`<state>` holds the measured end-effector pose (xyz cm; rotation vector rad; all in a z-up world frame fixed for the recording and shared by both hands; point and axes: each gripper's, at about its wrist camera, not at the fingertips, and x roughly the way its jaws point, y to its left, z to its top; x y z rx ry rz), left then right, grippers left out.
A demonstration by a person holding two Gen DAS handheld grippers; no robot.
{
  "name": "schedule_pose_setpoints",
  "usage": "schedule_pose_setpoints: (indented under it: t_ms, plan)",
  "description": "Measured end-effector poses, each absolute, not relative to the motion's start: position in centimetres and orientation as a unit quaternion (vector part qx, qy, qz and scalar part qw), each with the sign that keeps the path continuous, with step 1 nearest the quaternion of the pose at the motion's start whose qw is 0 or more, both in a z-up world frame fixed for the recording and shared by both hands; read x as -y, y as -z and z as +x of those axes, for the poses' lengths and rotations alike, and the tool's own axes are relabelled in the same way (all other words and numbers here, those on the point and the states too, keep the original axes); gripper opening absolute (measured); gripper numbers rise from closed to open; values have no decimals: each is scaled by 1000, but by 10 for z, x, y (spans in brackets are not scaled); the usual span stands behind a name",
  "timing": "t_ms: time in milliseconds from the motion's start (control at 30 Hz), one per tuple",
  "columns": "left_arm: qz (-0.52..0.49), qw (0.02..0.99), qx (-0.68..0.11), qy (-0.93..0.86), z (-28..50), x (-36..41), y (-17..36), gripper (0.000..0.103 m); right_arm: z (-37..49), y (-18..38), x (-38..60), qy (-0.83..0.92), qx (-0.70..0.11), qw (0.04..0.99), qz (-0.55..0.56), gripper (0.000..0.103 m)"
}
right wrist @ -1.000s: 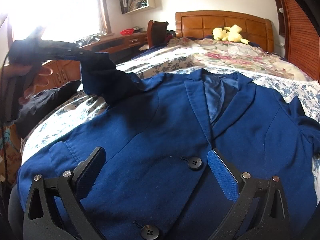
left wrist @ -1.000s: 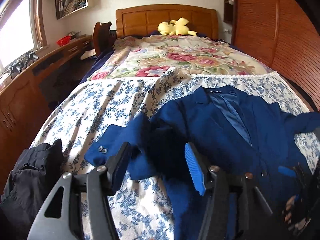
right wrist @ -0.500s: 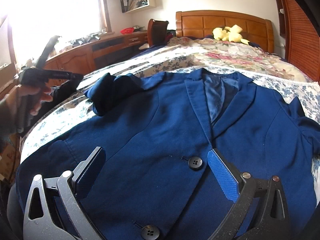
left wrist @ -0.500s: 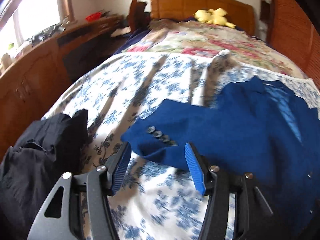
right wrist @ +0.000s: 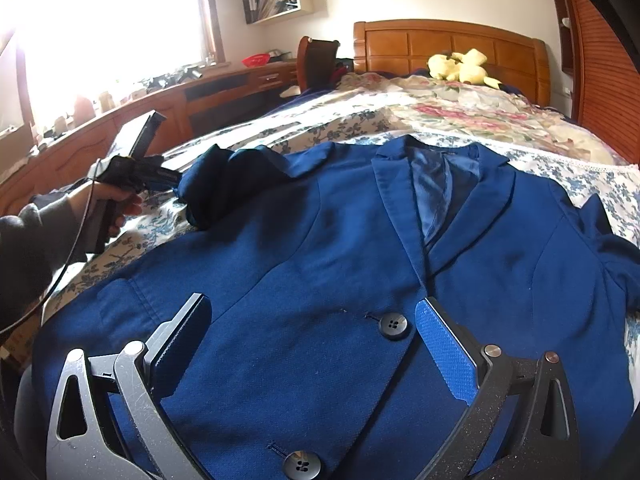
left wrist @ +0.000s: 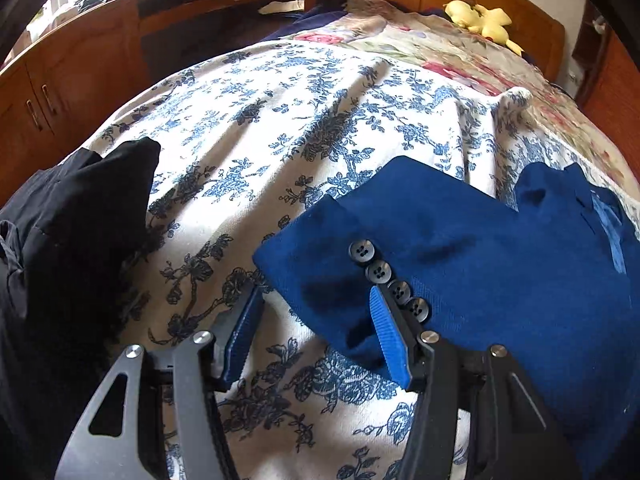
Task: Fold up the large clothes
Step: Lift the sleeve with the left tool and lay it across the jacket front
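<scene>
A dark blue jacket [right wrist: 320, 260] lies face up on the flowered bedsheet [left wrist: 280, 120], collar toward the headboard. Its left sleeve [left wrist: 440, 248] stretches out to the side, with a row of cuff buttons [left wrist: 378, 272]. My left gripper [left wrist: 312, 320] is open low over the cuff: one finger stands over the sheet, the other over the sleeve by the buttons, and the cuff's corner lies between them unpressed. In the right wrist view a hand holds the left gripper [right wrist: 160, 178] at the sleeve's end. My right gripper [right wrist: 312, 344] is open over the jacket's front, beside a button [right wrist: 394, 326].
A crumpled black garment [left wrist: 60, 260] lies at the bed's left edge. A wooden desk and cabinets [left wrist: 60, 80] run along the left. A yellow plush toy [right wrist: 460, 66] sits by the headboard [right wrist: 440, 44]. A rose-patterned quilt [right wrist: 480, 108] covers the far half.
The sleeve, held up a second ago, now lies flat on the sheet. My left gripper has come down and closer to the cuff. The right gripper has not moved.
</scene>
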<state>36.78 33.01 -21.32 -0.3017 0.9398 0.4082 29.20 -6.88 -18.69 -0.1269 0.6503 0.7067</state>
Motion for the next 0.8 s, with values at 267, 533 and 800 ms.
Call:
schedule_pose_setpoints:
  t_ms: [267,533,800]
  plan:
    - [-100,867,-447,-194,371,-310,193,4,292,187,69,-339,-312,885,-62,103]
    - [-48,922,-347,-164,352,-241,84,2,291,180,73,-339,-309,887,-54,103]
    - [-8,958,-274,-87,326,-144,-10,2,276,158,109,-329,-307,892,-37,103]
